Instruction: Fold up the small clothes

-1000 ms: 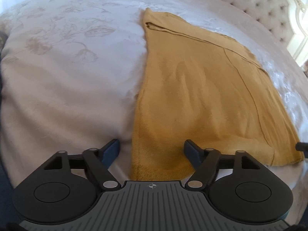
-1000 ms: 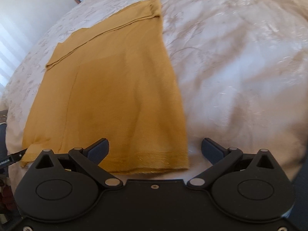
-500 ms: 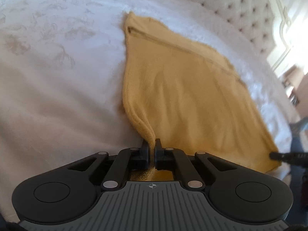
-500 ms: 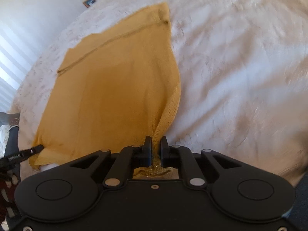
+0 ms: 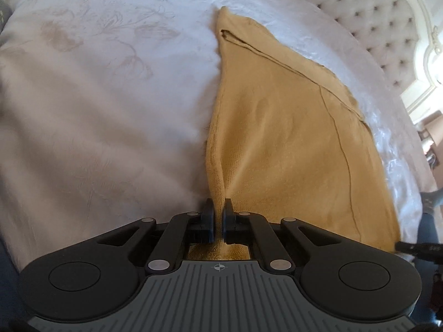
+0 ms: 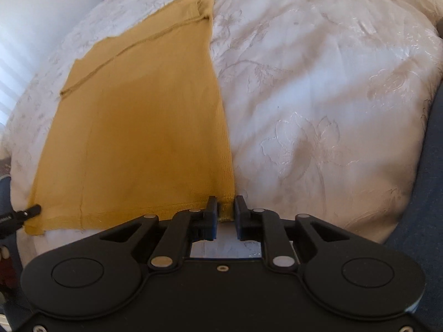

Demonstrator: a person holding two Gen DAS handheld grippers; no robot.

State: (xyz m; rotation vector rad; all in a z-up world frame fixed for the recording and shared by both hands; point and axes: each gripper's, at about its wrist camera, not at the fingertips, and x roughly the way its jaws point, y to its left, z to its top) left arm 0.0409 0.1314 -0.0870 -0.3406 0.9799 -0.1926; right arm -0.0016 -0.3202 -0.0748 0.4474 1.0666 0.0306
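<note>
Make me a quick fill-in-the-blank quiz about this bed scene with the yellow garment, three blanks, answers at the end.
1. The garment spread on the bedspread is ____ in colour.
2. The left tool is ____ on the garment's near corner.
3. Behind the bed stands a tufted ____, seen from the left wrist.
Missing words: yellow; shut; headboard.

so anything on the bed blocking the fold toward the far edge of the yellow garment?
Nothing visible. The garment lies flat on the bedspread with only bare cover around it. The left gripper pinches one near corner; the right gripper's fingers are opening around the other corner.
</note>
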